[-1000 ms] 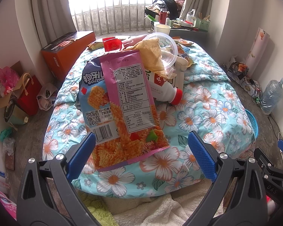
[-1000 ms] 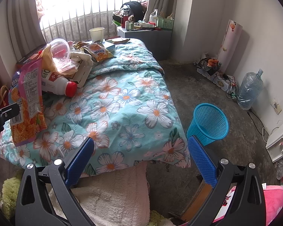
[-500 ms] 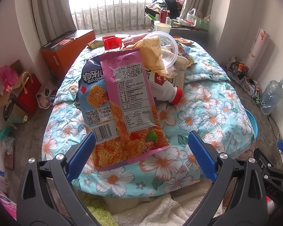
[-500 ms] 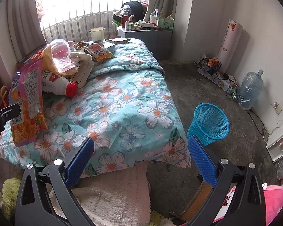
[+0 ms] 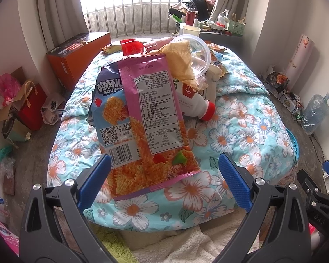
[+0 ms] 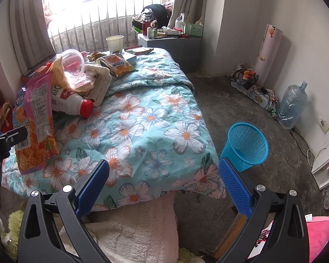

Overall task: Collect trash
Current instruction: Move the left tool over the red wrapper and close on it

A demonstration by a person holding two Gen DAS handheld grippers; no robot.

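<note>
Trash lies heaped on the flowered quilt (image 5: 241,118) of the bed: a pink snack bag (image 5: 158,118) rests over a blue one (image 5: 108,111), with a white bottle (image 5: 193,103) on its side and a clear plastic tub (image 5: 197,54) behind. Left gripper (image 5: 164,179) hangs just before the pink bag's near edge, jaws spread wide and empty, probably lined up to pinch that top bag first. Right gripper (image 6: 164,182) is likewise open and empty, aimed between the bed corner and the blue mesh bin (image 6: 245,146) on the floor beside it, likely the drop point.
</note>
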